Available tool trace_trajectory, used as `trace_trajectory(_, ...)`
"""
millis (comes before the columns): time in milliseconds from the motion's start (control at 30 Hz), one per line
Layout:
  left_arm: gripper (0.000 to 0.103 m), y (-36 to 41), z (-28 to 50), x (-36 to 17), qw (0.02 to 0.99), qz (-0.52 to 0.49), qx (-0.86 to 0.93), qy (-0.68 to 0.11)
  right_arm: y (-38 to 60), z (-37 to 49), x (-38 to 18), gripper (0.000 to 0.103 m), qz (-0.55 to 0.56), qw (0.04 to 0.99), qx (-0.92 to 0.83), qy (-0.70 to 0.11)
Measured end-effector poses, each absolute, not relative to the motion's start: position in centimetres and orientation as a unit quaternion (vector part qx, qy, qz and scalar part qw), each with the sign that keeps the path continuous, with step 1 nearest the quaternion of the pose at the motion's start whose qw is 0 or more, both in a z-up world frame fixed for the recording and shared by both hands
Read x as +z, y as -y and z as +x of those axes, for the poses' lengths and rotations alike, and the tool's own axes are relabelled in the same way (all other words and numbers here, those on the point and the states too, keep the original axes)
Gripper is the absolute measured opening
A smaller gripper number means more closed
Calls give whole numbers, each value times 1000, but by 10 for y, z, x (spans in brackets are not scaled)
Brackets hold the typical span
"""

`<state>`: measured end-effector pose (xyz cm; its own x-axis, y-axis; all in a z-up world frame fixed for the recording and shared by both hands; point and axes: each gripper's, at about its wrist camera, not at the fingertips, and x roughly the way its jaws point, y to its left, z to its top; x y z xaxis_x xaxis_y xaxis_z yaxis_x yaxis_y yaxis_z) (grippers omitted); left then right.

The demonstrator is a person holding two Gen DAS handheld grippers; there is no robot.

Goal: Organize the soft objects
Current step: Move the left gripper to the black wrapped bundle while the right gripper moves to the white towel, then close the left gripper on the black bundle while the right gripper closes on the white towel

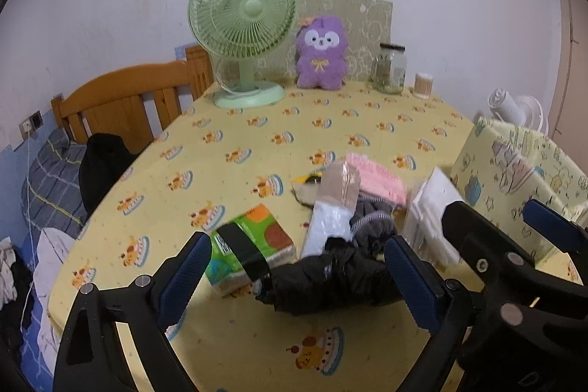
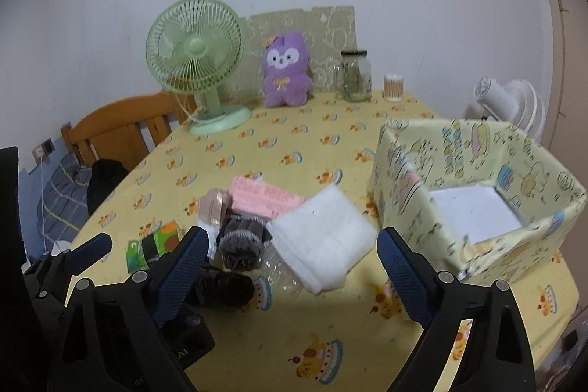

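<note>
Right wrist view: your folded white cloth (image 2: 323,237) lies mid-table, just beside the yellow fabric box (image 2: 415,204). Both the right gripper (image 2: 290,267) and the left gripper (image 1: 297,263) gape empty. Grab only its top fold and it may unfurl, dragging the grey knit roll (image 2: 240,237).

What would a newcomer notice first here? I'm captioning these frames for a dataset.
Probably the purple plush toy against the back wall, beside the green fan. Next, the pile of soft items mid-table, with the folded white towel foremost, and the open patterned box to its right. Both the left gripper and right gripper hover open above the pile.
</note>
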<state>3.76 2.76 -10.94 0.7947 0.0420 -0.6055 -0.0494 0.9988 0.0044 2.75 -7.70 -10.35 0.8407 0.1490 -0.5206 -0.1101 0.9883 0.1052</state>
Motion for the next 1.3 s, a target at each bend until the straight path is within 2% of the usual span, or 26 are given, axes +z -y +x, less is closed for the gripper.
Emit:
trace_trajectory(767, 95, -13, 34, -157, 923, -10, -17, -384, 67, 36, -153, 90, 18, 933, 71, -352)
trace_trajectory(833, 92, -9, 32, -156, 926, 0, -16, -378, 68, 37, -156, 89, 19, 932, 68, -357)
trace_trajectory(867, 83, -8, 31, -156, 926, 0, -21, -376, 69, 37, -156, 89, 20, 931, 68, -359)
trace_trajectory(900, 66, -7, 29, -154, 928, 0, -23, -373, 68, 37, -157, 89, 20, 930, 68, -360)
trace_trajectory(933, 60, -7, 27, -153, 929, -2, -25, -370, 68, 37, -158, 89, 20, 930, 68, -360)
trace_trajectory(967, 47, -6, 27, -152, 929, -3, -27, -369, 69, 36, -157, 88, 24, 931, 70, -358)
trace_trajectory(1000, 42, -6, 26, -151, 930, -2, -23, -368, 70, 36, -156, 88, 23, 931, 69, -358)
trace_trajectory(1167, 31, -8, 25, -147, 935, 7, -15, -356, 69, 38, -152, 88, 22, 933, 72, -353)
trace_trajectory(1300, 30, -10, 26, -137, 941, 16, -4, -337, 67, 42, -145, 85, 25, 936, 74, -342)
